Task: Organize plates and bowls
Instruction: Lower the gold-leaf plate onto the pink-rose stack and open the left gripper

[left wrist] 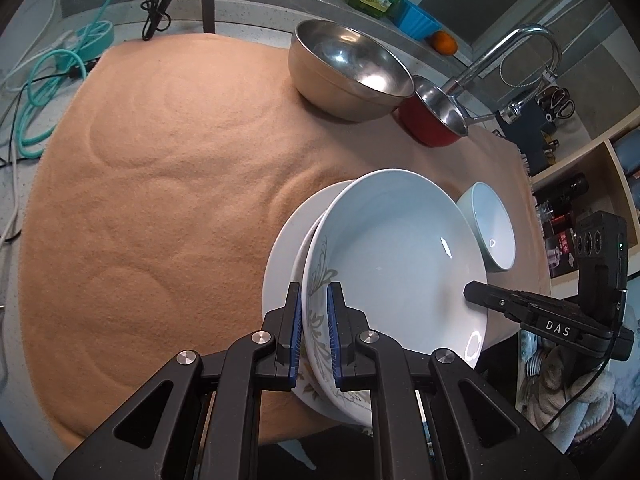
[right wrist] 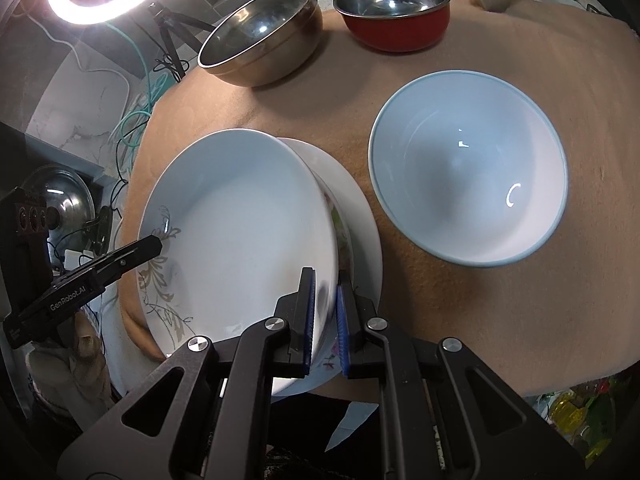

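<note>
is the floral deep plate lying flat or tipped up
Tipped: the floral deep plate leans with one edge raised off the flat white plate, both claws clamping opposite rims.

White plate (right wrist: pixel 240 216) with grey-brown leaf sprigs — pale blue bowl (right wrist: pixel 468 184), red pot (right wrist: pixel 396 32), tan cloth (left wrist: pixel 160 184).

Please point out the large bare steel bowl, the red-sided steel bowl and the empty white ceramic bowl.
Large bare steel bowl (right wrist: pixel 260 36), right wrist view, inner wall.
Red-sided steel bowl (right wrist: pixel 400 30), right wrist view, red outer side.
Empty white ceramic bowl (right wrist: pixel 468 168), right wrist view, inner floor.
</note>
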The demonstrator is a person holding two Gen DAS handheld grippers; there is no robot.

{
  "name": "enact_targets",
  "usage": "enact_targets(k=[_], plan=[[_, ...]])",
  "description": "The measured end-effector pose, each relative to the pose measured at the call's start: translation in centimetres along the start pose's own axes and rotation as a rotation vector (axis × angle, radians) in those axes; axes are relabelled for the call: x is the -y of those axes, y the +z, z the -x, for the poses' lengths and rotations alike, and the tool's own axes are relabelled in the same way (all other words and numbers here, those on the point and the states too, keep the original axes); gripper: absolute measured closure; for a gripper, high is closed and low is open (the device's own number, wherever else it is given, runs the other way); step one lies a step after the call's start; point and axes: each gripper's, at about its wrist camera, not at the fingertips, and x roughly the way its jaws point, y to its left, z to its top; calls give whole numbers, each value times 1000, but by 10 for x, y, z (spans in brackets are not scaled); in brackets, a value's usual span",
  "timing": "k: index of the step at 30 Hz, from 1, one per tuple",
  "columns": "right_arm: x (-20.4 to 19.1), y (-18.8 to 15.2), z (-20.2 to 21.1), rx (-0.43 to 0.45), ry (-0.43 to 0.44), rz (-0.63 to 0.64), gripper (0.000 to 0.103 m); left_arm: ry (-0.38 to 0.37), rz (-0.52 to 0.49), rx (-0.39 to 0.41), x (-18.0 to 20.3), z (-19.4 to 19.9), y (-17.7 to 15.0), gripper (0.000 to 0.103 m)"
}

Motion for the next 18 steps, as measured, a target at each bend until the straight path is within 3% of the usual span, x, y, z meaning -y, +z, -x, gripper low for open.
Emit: enact_targets(k=[18], plan=[[-7, -2, 0, 1, -43, 39, 93, 2, 3, -15, -1, -4, -5, 93]])
